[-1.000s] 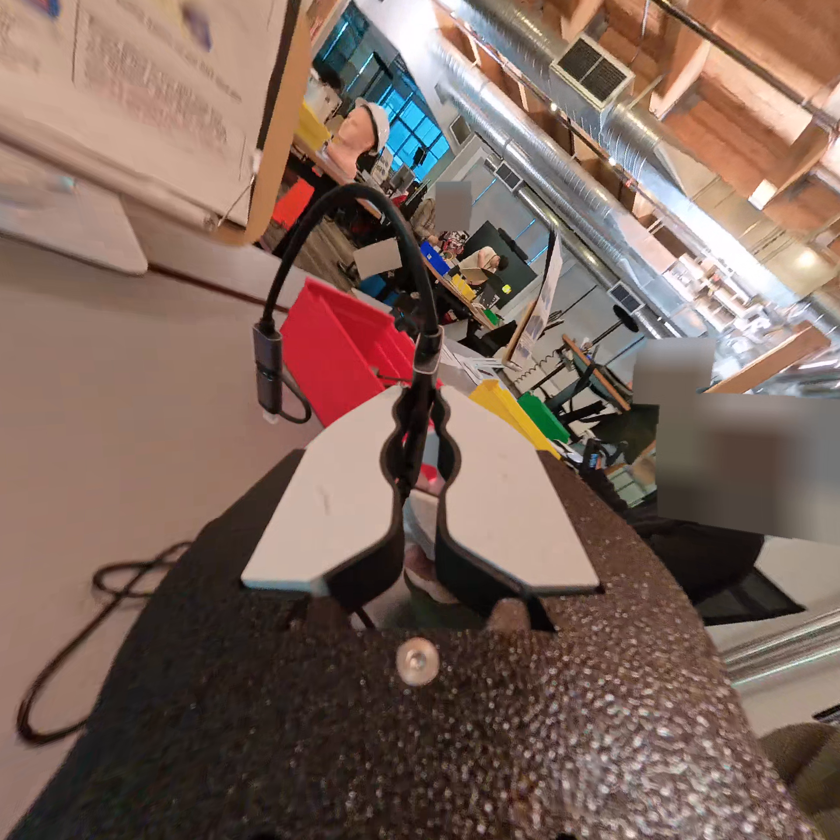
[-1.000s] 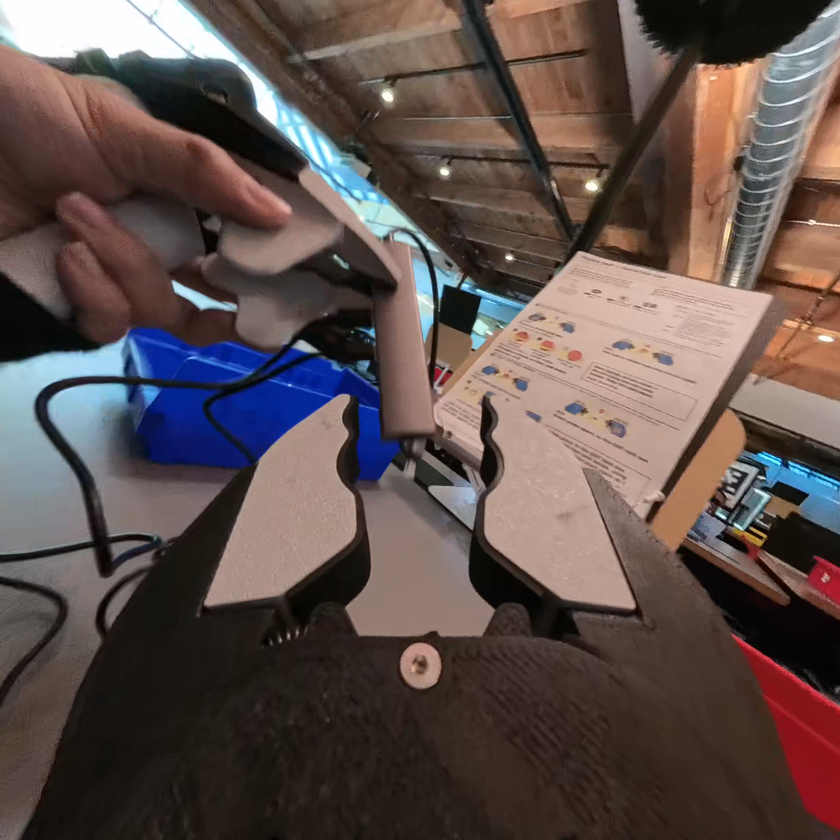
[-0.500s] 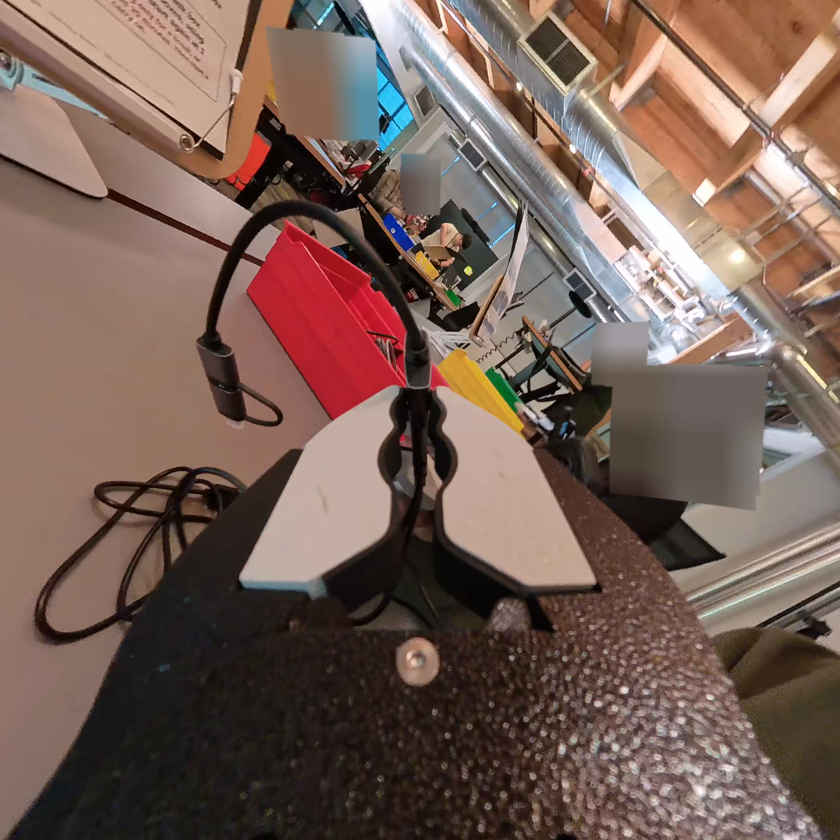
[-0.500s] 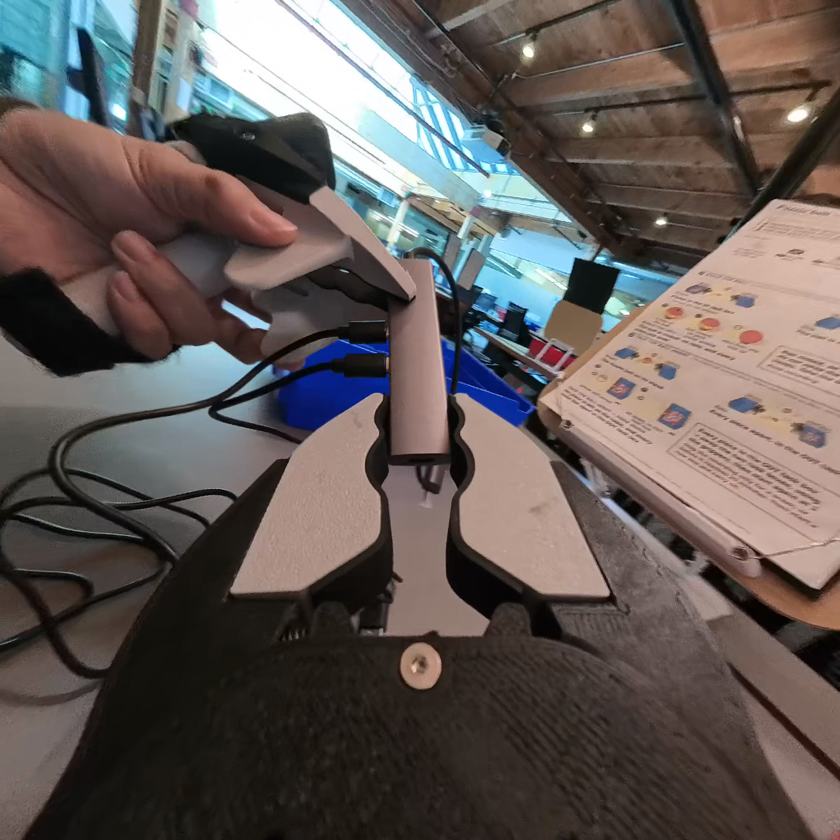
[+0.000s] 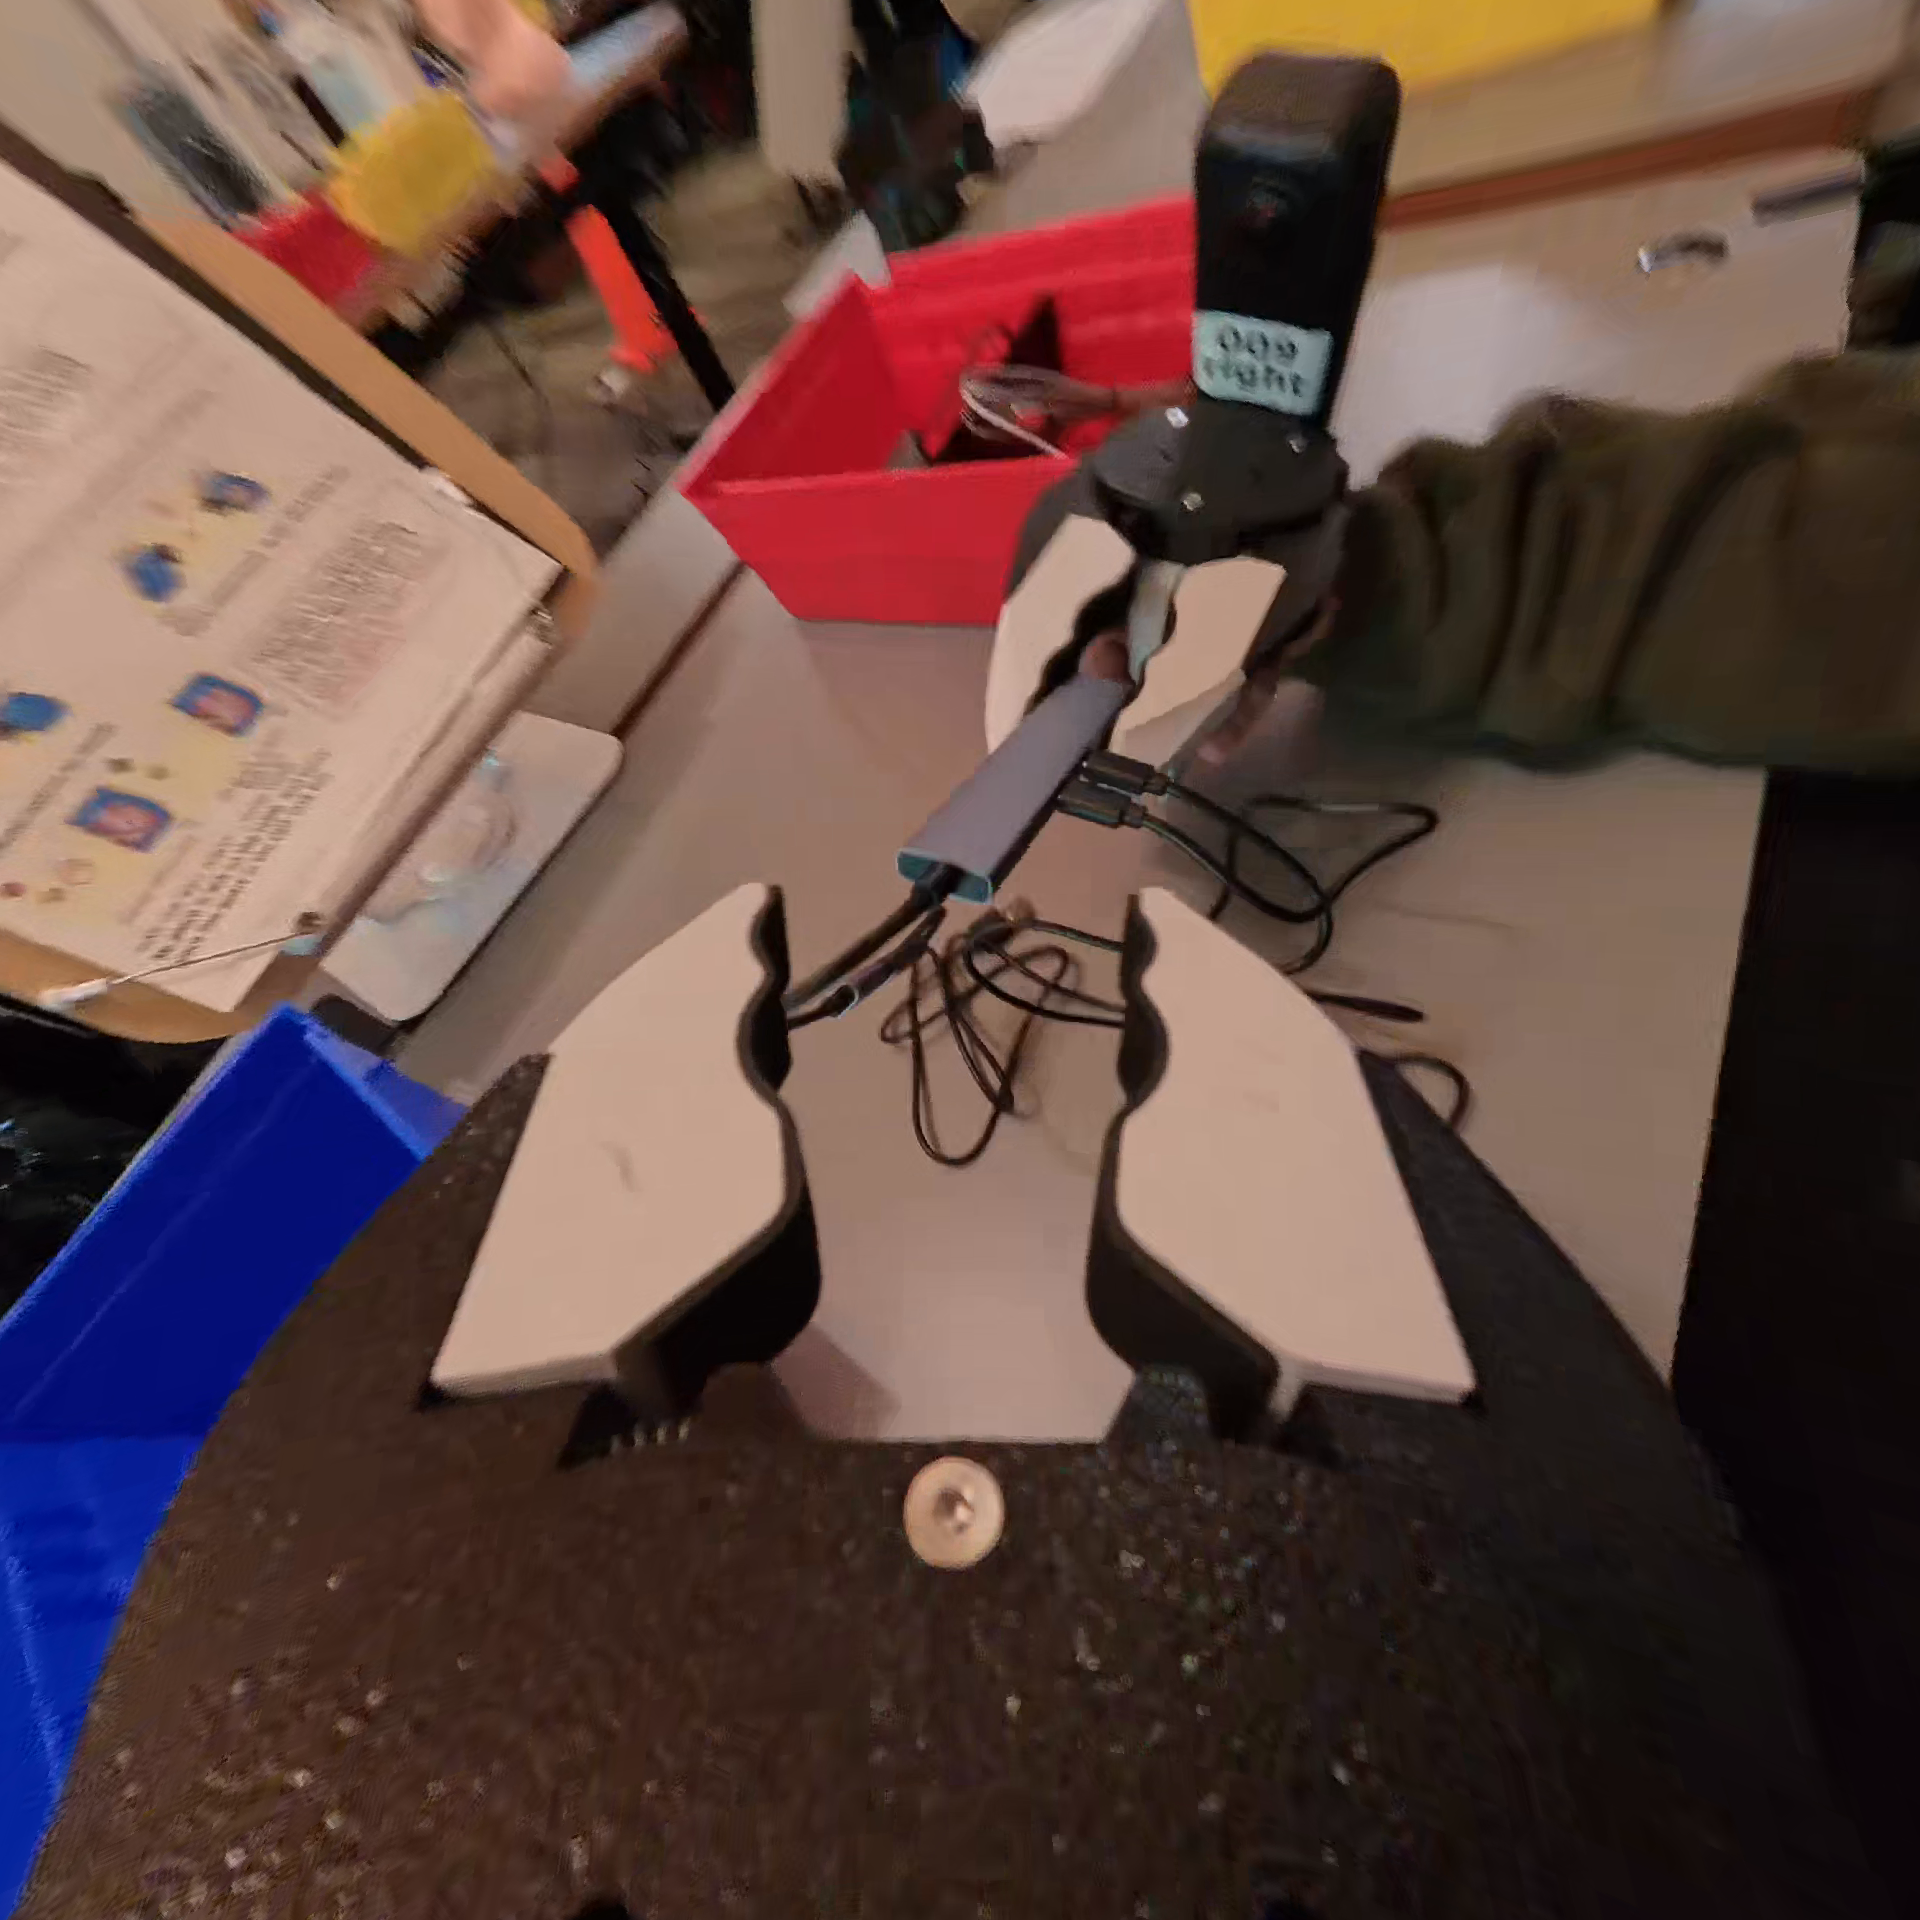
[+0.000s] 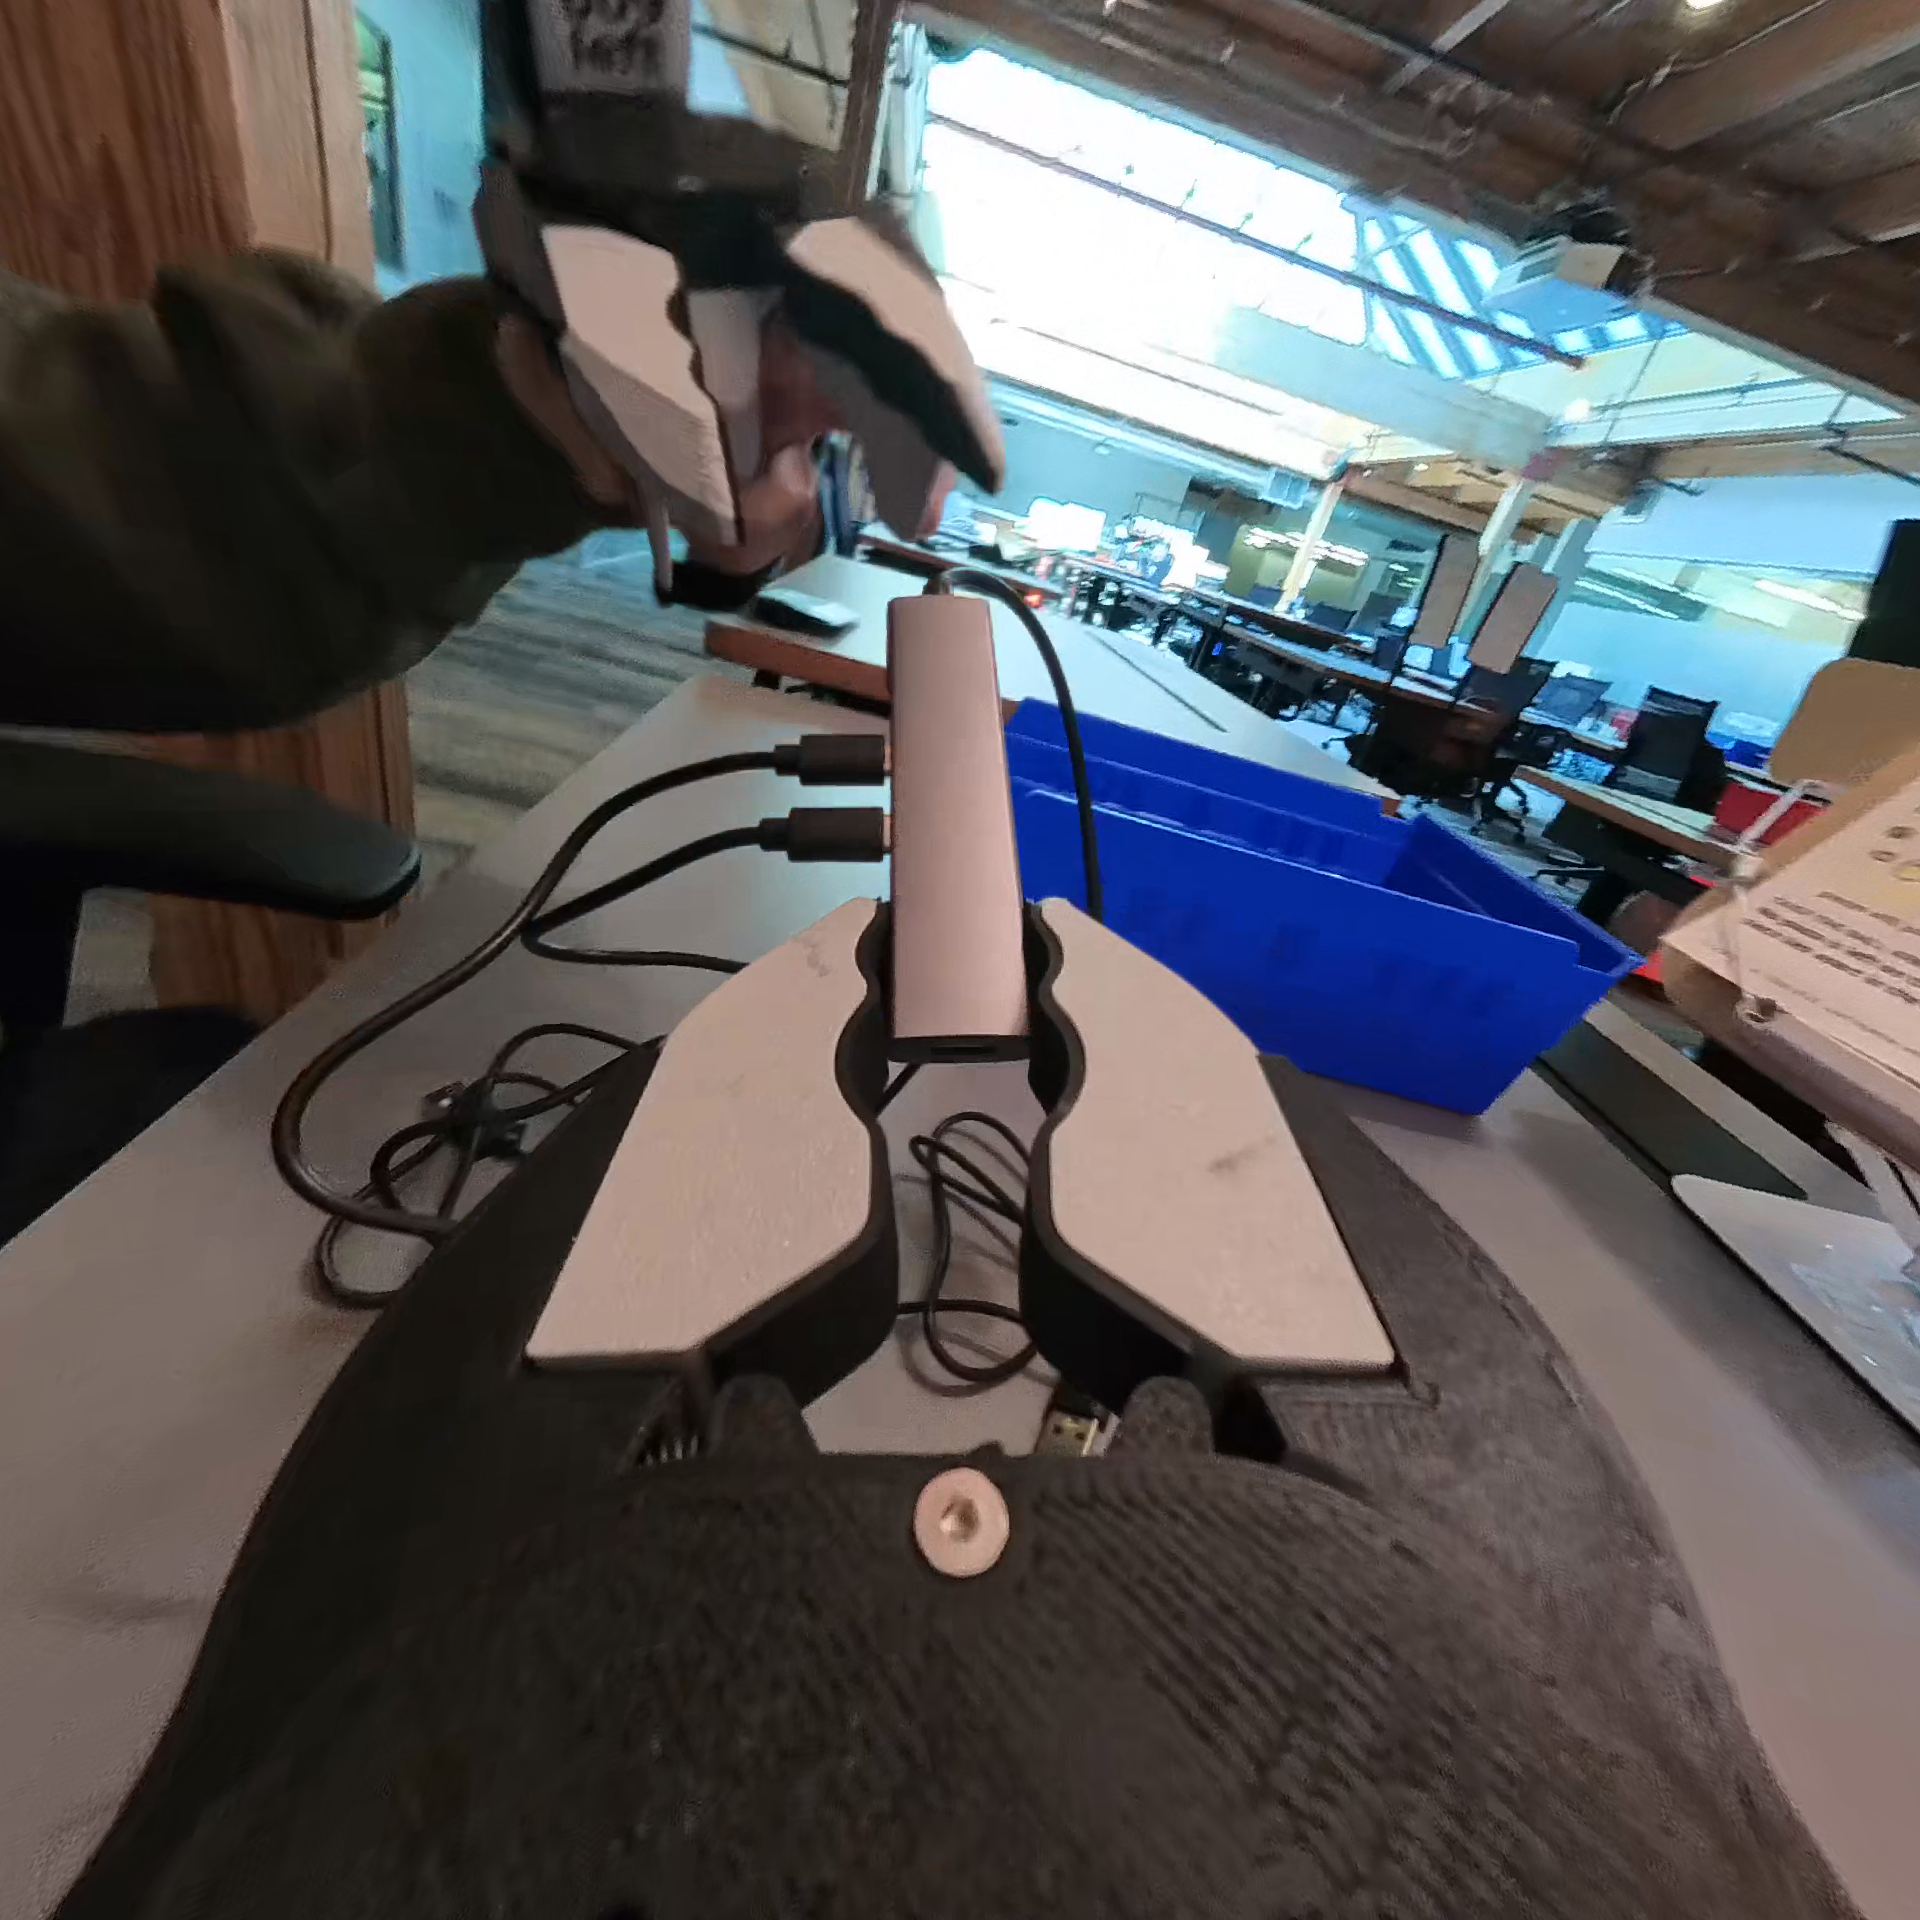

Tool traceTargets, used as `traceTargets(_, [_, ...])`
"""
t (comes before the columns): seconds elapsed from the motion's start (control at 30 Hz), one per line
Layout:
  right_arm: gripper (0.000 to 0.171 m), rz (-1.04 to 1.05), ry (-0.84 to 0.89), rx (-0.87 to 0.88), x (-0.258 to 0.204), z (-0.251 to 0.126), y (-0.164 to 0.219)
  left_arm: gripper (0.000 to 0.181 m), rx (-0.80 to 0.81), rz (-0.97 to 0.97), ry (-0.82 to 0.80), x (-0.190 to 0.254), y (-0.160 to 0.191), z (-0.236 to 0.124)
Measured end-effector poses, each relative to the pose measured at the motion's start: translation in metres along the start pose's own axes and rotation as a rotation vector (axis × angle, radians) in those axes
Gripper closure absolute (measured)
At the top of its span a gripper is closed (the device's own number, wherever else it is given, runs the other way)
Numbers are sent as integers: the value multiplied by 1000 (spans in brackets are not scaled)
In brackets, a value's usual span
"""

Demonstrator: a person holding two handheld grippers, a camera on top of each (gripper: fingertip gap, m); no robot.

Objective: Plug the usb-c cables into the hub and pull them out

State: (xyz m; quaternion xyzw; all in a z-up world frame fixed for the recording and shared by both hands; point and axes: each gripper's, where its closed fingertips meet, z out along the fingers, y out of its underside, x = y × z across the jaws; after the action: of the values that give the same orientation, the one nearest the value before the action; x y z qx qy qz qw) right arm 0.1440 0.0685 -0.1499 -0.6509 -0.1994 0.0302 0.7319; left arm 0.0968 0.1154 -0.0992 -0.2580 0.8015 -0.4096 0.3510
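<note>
My right gripper (image 6: 956, 920) is shut on the near end of a grey usb hub (image 6: 951, 831) and holds it above the table. Both pads press its sides. Two black usb-c plugs (image 6: 836, 758) (image 6: 826, 834) sit in the hub's left side. The hub's own cable (image 6: 1070, 748) runs down from its far end. My left gripper (image 5: 951, 914) is open and empty, a little apart from the hub (image 5: 1023, 779). It also shows in the right wrist view (image 6: 821, 499), above and beyond the hub. The right gripper (image 5: 1122, 644) shows in the left wrist view, holding the hub.
Loose black cables (image 5: 966, 1039) lie tangled on the grey table (image 5: 831, 727). A red bin (image 5: 883, 520) stands behind the right gripper. A blue bin (image 6: 1299, 914) stands beside the hub. An instruction board (image 5: 208, 623) leans nearby. A chair armrest (image 6: 208, 831) is at the table's edge. About 9 cm separates my left fingertips from my right.
My left gripper let go of the hub's cable end, opened wide and drew back. My right gripper closed on the hub and now holds it alone.
</note>
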Motion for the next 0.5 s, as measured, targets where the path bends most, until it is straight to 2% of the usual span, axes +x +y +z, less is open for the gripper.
traceTargets(0.1, [147,-24,-66,-1,-13,4,1,120,-97,61,76,8,14,14])
traceTargets(0.23, [147,-61,-94,-46,-20,7,8,131,-129,9,151,23,31,35])
traceTargets(0.43, [147,-80,-147,-61,-30,11,11,153,-60,-24,212,38,41,47])
traceTargets(0.5, [147,-79,-163,-61,-32,10,12,155,3,-34,227,41,39,47])
